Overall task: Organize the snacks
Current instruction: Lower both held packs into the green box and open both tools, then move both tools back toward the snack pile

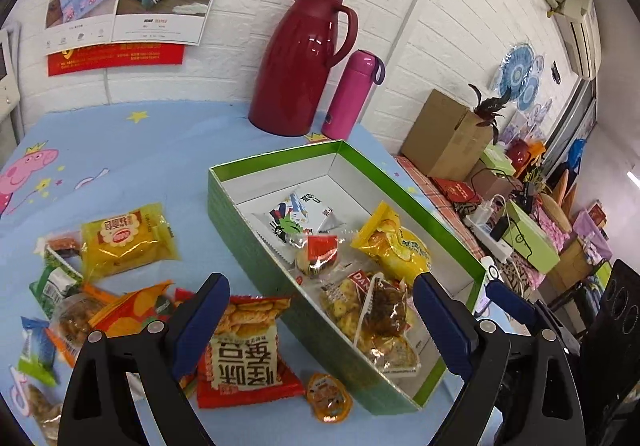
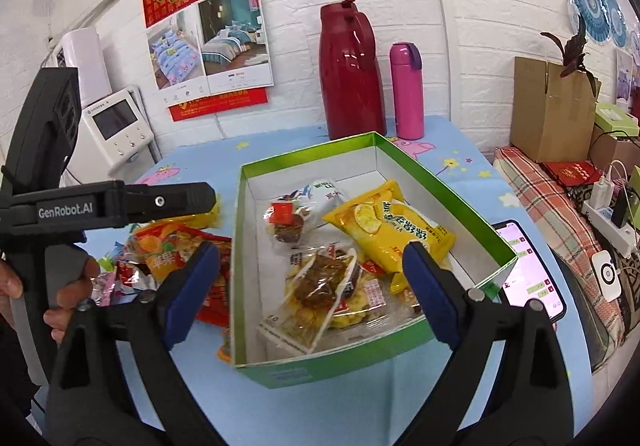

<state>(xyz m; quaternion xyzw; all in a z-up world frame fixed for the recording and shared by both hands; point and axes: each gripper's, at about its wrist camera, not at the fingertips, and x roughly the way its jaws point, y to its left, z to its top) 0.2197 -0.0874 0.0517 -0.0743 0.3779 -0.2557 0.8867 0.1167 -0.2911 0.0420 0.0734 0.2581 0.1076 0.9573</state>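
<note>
A green cardboard box (image 1: 256, 246) stands on the blue tablecloth and holds several snacks: a yellow chip bag (image 1: 394, 246), a white packet (image 1: 294, 213) and clear-wrapped biscuits (image 1: 360, 310). My left gripper (image 1: 320, 320) is open and empty, straddling the box's near left wall. A red biscuit packet (image 1: 244, 350) lies just under its left finger, with an orange jelly cup (image 1: 329, 398) beside it. More loose snacks, including a yellow packet (image 1: 128, 242), lie to the left. My right gripper (image 2: 312, 282) is open and empty above the box (image 2: 320, 366) and the chip bag (image 2: 390, 224).
A dark red thermos jug (image 1: 300, 61) and a pink bottle (image 1: 352, 93) stand at the back wall. A phone (image 2: 528, 270) lies right of the box. A side bench holds a cardboard carton (image 2: 548, 109), a power strip and cables. A hand (image 2: 60, 286) grips the left tool.
</note>
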